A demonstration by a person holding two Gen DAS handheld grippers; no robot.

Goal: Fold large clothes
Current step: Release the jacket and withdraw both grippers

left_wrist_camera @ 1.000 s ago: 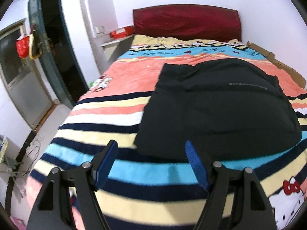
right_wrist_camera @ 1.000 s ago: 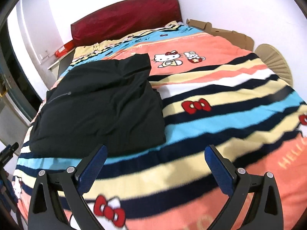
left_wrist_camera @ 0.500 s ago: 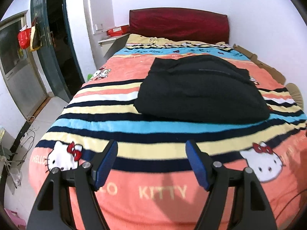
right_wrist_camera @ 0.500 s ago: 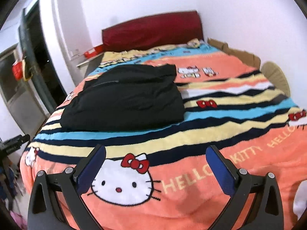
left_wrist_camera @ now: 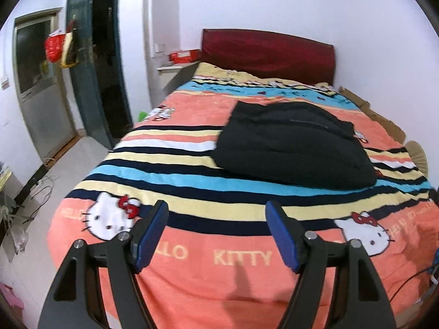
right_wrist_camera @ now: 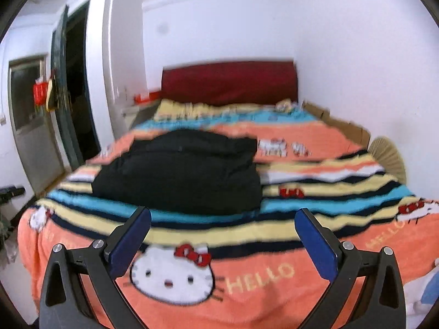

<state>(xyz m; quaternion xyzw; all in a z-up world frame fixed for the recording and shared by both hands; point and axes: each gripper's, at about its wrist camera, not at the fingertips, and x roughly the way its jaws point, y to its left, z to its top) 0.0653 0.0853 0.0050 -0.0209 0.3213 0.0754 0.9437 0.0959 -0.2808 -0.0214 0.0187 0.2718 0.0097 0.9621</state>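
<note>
— Where's the garment?

— The black jacket point(left_wrist_camera: 293, 142) lies folded into a thick bundle on the bed point(left_wrist_camera: 192, 181), across the striped middle of the blanket, nearer the dark red headboard point(left_wrist_camera: 267, 54) than the foot. There's a thin line of pale lettering across its top, too small for me to read.

— And the two tools?

— Both are well apart from it, out over the foot of the bed. The left gripper point(left_wrist_camera: 216, 233) has its blue pads point(left_wrist_camera: 149, 235) spread wide with only blanket showing between them. The right gripper point(right_wrist_camera: 222, 244) is spread wider still, and it holds nothing either.

— Anything written on that blanket?

— Plenty. From the left wrist view, "KITTY" point(left_wrist_camera: 242, 257) in yellow on the orange band, with part of "HELLO" beside it, half hidden behind a finger. From the right wrist view, "HELLO" point(right_wrist_camera: 259, 277) beside a white cat face point(right_wrist_camera: 171, 274) with a red bow. That view is blurred.

— Else?

— A red bag point(left_wrist_camera: 53, 48) hangs by the dark door point(left_wrist_camera: 93, 63); its print is unreadable.
</note>
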